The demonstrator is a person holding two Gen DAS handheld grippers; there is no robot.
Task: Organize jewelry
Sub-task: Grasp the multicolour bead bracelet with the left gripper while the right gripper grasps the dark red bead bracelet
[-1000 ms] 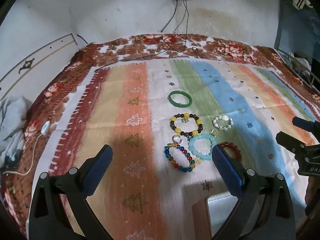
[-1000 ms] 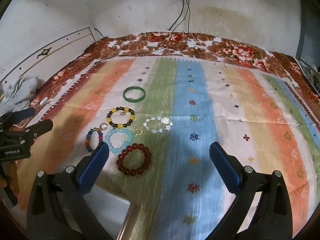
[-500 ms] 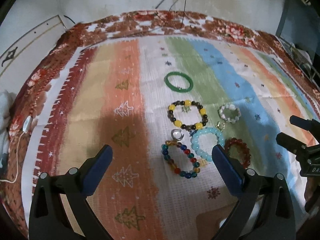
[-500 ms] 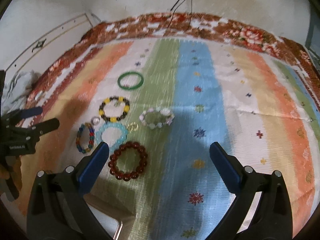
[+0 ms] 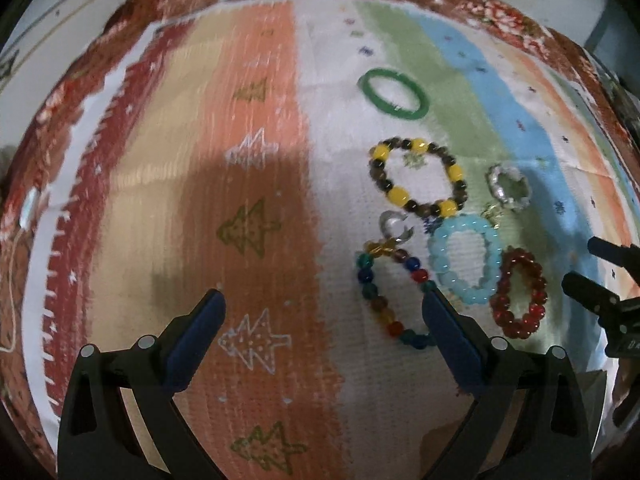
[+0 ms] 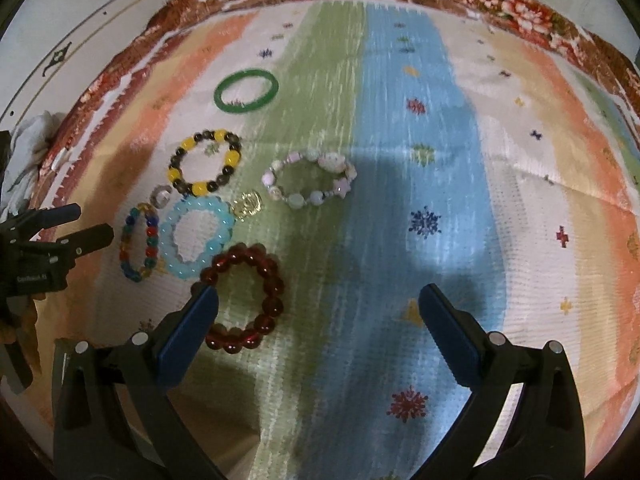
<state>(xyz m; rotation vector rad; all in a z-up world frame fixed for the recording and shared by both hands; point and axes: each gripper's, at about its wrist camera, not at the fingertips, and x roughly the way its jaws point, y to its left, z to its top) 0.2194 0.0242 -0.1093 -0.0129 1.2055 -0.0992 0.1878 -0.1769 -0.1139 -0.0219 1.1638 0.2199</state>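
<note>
I see the jewelry laid out in a loose cluster on the striped cloth (image 6: 400,200). Nearest my right gripper (image 6: 319,307) lies the dark red bead bracelet (image 6: 245,297), flat on the cloth, its lower-left edge passing just behind the gripper's left fingertip; the rest of it sits inside the gap toward that side. Touching its upper left is the light blue bead bracelet (image 6: 196,236), and beside that the multicolour bead bracelet (image 6: 139,242). A small gold charm (image 6: 248,205) lies at the blue one's upper right, a small clear ring (image 6: 161,196) at its upper left. Farther out are the yellow-and-dark bead bracelet (image 6: 205,168), the pale pink-and-white bracelet (image 6: 309,179) and, farthest, the green bangle (image 6: 246,90).

From the left wrist view, the multicolour bracelet (image 5: 394,296) lies just inside the right fingertip of my left gripper (image 5: 322,308), which partly covers its lower right edge.

Both grippers are spread wide and carry nothing. Each shows at the edge of the other's view, on either side of the cluster.
</note>
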